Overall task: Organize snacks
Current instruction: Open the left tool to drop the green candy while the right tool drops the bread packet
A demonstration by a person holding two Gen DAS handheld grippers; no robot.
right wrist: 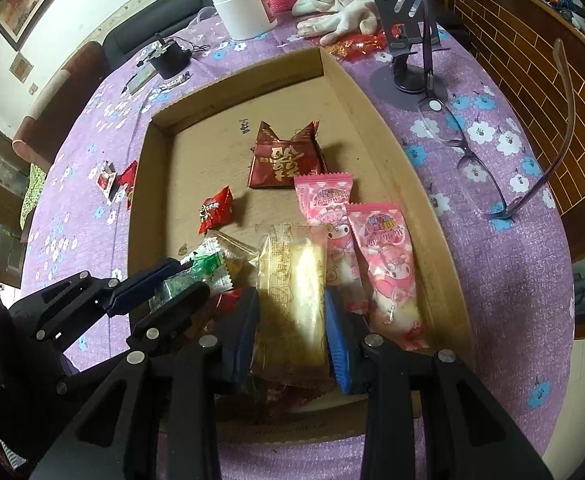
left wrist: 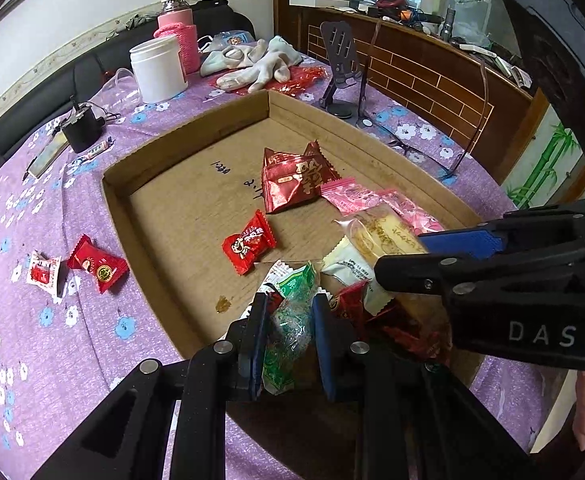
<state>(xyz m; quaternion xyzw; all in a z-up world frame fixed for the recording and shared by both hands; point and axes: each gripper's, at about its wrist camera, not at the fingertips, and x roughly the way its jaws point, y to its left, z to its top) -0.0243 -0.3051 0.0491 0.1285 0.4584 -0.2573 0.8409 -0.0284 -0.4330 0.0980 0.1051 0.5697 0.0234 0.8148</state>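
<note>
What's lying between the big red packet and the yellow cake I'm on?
Two pink wrappers overlap that stretch between the big red packet and the yellow cake, clearest in the right wrist view.
</note>
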